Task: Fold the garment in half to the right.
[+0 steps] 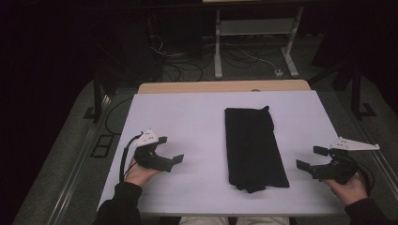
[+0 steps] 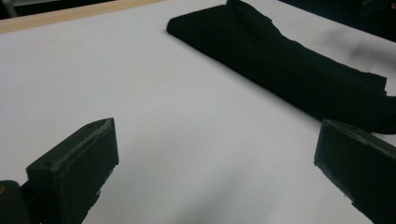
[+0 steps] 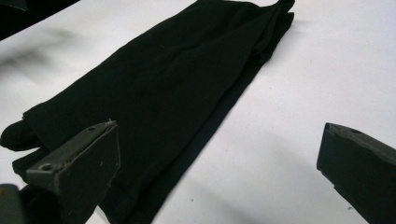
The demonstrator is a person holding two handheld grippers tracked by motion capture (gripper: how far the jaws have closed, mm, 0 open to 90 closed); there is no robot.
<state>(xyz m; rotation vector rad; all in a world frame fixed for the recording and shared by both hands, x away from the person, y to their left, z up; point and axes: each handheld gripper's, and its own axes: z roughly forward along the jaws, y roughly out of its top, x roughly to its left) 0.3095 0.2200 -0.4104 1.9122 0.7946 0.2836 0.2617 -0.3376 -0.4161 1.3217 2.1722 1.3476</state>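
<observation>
Both sets of jaws stand wide apart w/ nothing between them: your left gripper (image 1: 172,150) and right gripper (image 1: 309,158) are both released, hovering just over the table (image 1: 187,112), touching no cloth.

Largest first: the white table top, then the black folded cloth (image 1: 253,147) lying flat on it, right of centre. Its long axis runs near-to-far, w/ the near end a bit rumpled and bulging toward you, the far end squarer.

The relation that matters: the cloth sits between your two grippers but not evenly. It's right of the left gripper w/ a good stretch of bare table in between, and just left of the right gripper, so your right hand is the nearer one. In the right gripper view the cloth (image 3: 154,93) runs past the left jaw; in the left gripper view the cloth (image 2: 280,65) lies farther off, ahead and to the right.

Likely next: bring the right jaws in toward the near right edge, approx. side-on.
</observation>
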